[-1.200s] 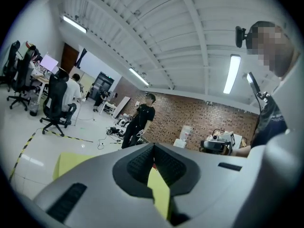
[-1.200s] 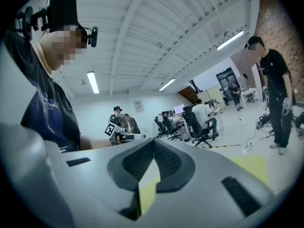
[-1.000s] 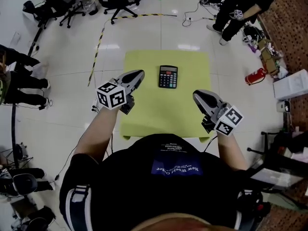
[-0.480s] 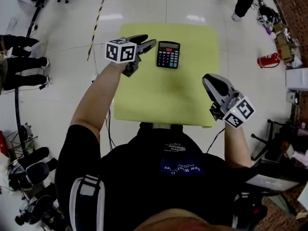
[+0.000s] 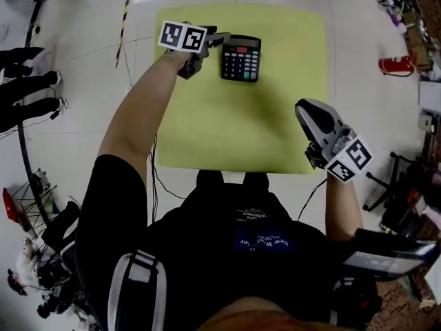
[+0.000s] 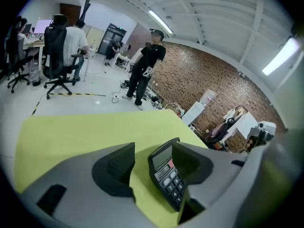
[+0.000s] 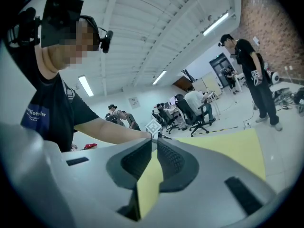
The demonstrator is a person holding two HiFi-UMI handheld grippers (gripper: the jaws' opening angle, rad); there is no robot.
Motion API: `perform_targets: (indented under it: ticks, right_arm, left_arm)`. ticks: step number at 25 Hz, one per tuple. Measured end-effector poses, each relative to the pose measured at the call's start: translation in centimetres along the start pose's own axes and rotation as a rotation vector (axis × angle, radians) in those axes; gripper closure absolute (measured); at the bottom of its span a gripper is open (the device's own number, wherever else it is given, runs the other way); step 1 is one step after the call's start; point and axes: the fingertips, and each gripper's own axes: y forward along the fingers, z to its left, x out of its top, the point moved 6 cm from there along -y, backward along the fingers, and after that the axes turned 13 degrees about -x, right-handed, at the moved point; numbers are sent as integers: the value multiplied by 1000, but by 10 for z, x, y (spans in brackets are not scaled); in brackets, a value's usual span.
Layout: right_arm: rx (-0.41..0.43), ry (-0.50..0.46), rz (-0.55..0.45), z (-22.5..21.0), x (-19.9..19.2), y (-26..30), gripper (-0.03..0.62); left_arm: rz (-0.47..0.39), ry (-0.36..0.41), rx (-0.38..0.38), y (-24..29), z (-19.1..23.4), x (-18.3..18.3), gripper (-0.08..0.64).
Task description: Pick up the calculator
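The black desk calculator with grey keys and one red key (image 5: 241, 57) lies flat near the far edge of the square yellow-green worktop (image 5: 241, 129). The person's left arm is stretched straight out, bare forearm over the worktop. It carries the grey left gripper (image 5: 219, 38), marker cube uppermost, to the calculator's left edge.

In the left gripper view its jaws stand spread. The calculator (image 6: 168, 177) sits in the gap, hard against the right-hand jaw and partly hidden behind it. A strip of bare worktop (image 6: 71, 132) shows between the calculator and the other jaw. Whether the near jaw touches the calculator I cannot tell.

The right arm is bent at the elbow and held back. The grey right gripper (image 5: 308, 110) hangs well apart from the calculator, toward the near right corner. In its own view the jaws are pressed together at the tips with nothing between them (image 7: 153, 141).
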Motion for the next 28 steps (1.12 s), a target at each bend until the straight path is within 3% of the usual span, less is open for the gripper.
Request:
perform_targets:
  ticks: [6, 10, 15, 20, 25, 28]
  right_arm:
    - [-24, 48, 20, -18, -21, 4, 581]
    - [-23, 63, 35, -22, -30, 4, 581]
    - [-29, 77, 34, -27, -33, 4, 581]
    - [-25, 79, 38, -27, -38, 2, 581]
    - [-27, 79, 46, -23, -41, 0, 581]
    - [-26, 73, 51, -20, -42, 2, 581]
  left_arm:
    - [59, 30, -18, 25, 16, -9, 331]
    - [92, 66, -77, 34, 8, -13, 331]
    - [120, 49, -100, 46, 4, -25, 333]
    - [76, 4, -112, 51, 4, -29, 364]
    - [81, 8, -113, 47, 2, -31, 373]
    - [32, -6, -137, 41, 2, -29, 405]
